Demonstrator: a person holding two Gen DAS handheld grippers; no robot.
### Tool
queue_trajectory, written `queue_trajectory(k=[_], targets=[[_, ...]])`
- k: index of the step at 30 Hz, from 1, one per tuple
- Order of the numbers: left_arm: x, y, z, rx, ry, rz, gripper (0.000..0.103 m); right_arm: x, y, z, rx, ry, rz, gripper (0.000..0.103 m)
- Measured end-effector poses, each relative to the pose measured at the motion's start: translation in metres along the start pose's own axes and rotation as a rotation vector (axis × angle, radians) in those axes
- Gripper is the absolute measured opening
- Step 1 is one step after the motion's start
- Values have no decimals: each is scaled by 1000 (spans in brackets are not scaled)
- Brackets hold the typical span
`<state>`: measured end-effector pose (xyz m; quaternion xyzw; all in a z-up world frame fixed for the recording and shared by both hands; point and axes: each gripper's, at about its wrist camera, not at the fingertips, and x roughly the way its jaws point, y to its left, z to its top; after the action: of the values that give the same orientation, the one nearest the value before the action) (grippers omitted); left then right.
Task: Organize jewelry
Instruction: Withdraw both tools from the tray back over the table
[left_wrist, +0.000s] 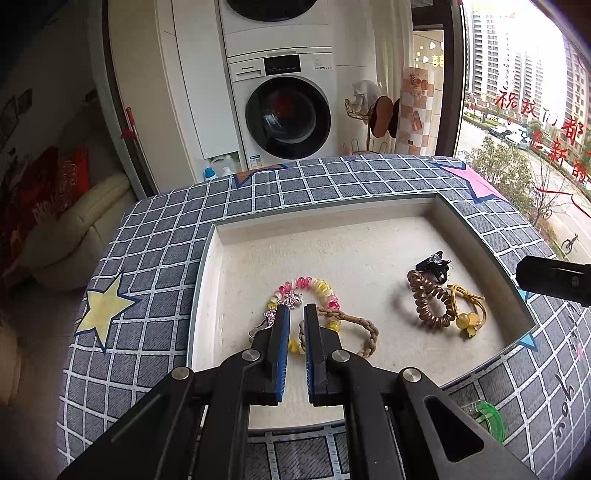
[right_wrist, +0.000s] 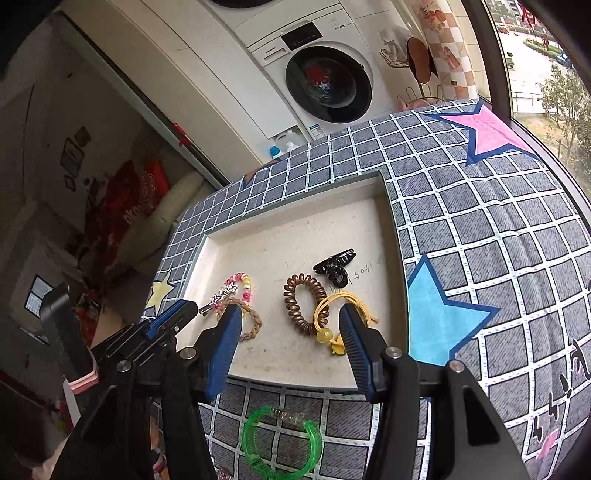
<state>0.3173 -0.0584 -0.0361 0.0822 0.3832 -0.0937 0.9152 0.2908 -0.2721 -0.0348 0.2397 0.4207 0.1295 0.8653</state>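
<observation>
A white tray (left_wrist: 351, 251) (right_wrist: 295, 229) lies on the checked cloth. On its left lie a pink-and-yellow spiral hair tie (left_wrist: 321, 286), a star hair clip (left_wrist: 291, 297) and a braided beige tie (left_wrist: 365, 332). My left gripper (left_wrist: 296, 308) hovers over these, shut and holding nothing. On the tray's right are a brown spiral tie (right_wrist: 291, 299), a black claw clip (right_wrist: 334, 266) and a yellow tie with a bead (right_wrist: 322, 335). Above them my right gripper (right_wrist: 290, 310) stands open, nothing between its pads. A green bracelet (right_wrist: 248, 441) lies on the cloth in front of the tray.
The grey checked cloth (right_wrist: 480, 221) with coloured stars covers the table and drops off at its edges. A washing machine (left_wrist: 288, 110) stands beyond the far edge, and a window (left_wrist: 517, 74) is at the right. The far half of the tray holds nothing.
</observation>
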Motion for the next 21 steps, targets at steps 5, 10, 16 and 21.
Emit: queue_trajectory(k=[5,10,16,21], targets=[[-8,0,-4,-8,7,-7,20,-13,-1,-7,6,-14,3,71],[-19,4,-13,-47,16,-28,20,-24,2,-14,-9,-15,-14,82],[-39,6,-31,-62,10,-32,50,-37,4,-30,-22,-12,-53,82],[-57,12,-47,-99,-29,-6,103,-47,11,-46,-52,0,-114,84]])
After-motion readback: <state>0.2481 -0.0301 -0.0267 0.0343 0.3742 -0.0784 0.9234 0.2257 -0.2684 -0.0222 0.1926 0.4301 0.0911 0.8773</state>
